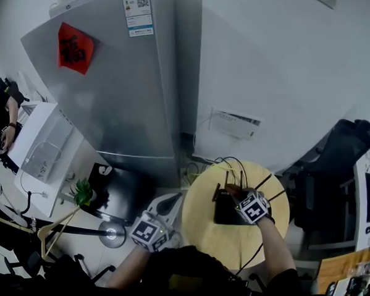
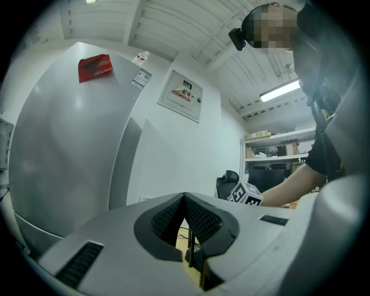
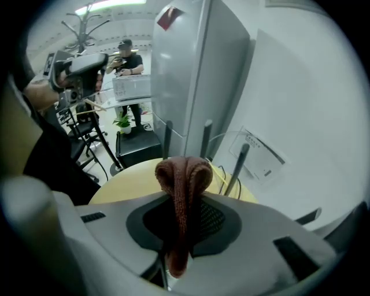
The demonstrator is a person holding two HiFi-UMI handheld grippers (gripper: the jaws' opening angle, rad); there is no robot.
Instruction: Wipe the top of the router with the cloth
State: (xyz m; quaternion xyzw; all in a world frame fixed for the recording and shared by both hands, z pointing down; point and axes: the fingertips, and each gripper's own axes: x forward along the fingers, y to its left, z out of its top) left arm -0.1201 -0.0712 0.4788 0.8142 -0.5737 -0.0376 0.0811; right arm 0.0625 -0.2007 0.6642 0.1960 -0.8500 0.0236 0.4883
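A black router (image 1: pixel 226 209) with several upright antennas sits on a round yellow table (image 1: pixel 208 235). My right gripper (image 1: pixel 237 195) hovers over the router's top, shut on a folded brown-red cloth (image 3: pixel 182 188) that bulges out past the jaws. Antennas (image 3: pixel 206 139) rise just beyond the cloth in the right gripper view. My left gripper (image 1: pixel 171 202) is held off the table's left edge, away from the router. Its jaws (image 2: pixel 185 201) meet at the tips with nothing between them, and the right gripper's marker cube (image 2: pixel 247 194) shows beyond them.
A tall grey fridge (image 1: pixel 120 79) stands behind the table against a white wall with a white panel (image 1: pixel 236 124) and cables. A black office chair (image 1: pixel 333 161) is to the right. To the left are a black box (image 1: pixel 118 190), a small plant (image 1: pixel 82 191) and a white desk (image 1: pixel 40 140).
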